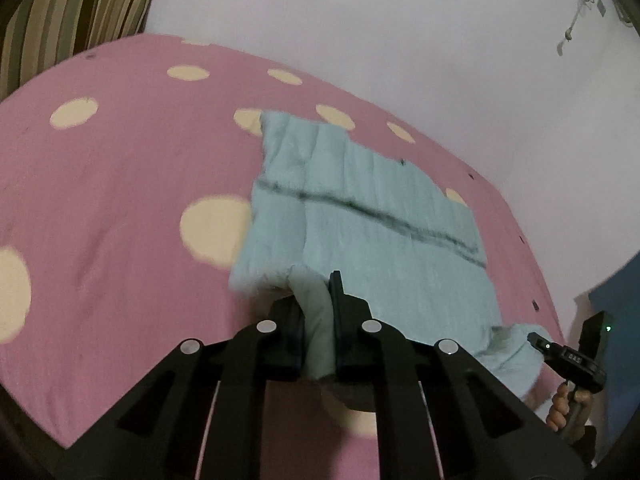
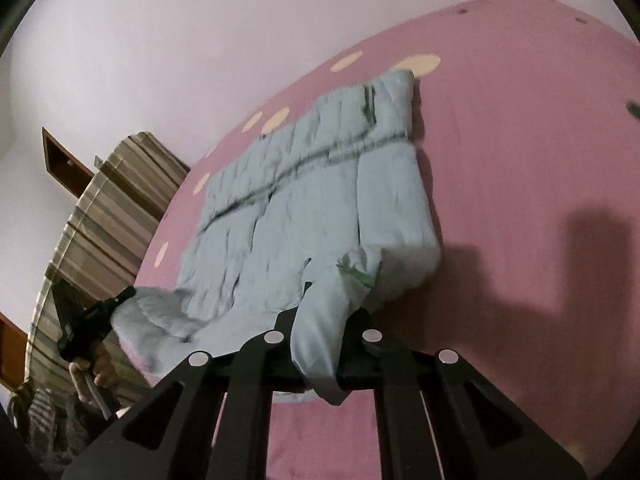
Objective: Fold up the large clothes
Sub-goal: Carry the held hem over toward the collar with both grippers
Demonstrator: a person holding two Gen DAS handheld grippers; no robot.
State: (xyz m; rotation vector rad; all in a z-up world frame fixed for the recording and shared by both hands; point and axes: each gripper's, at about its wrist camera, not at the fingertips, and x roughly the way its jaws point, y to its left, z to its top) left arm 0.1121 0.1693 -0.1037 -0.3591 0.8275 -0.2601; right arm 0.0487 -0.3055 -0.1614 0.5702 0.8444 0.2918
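Note:
A light blue cloth (image 1: pixel 360 208) with a dark stripe lies spread on the pink bed sheet (image 1: pixel 120 200). My left gripper (image 1: pixel 316 290) is shut on its near left corner, and a fold of fabric is bunched between the black fingers and lifted off the bed. The right wrist view shows the same cloth (image 2: pixel 304 208) from the other side. There my right gripper (image 2: pixel 324 312) is shut on the near right corner, which drapes over the jaws. Each view catches the other gripper at the cloth's edge: the right gripper (image 1: pixel 538 342) and the left gripper (image 2: pixel 122 294), each held by a hand.
The sheet carries cream dots, and a white wall (image 1: pixel 360 40) runs along the bed's far side. A striped fabric surface (image 2: pixel 112 216) stands at the bed's end, with a wooden shelf (image 2: pixel 64 160) above it. A blue object (image 1: pixel 616 320) sits off the bed's right corner.

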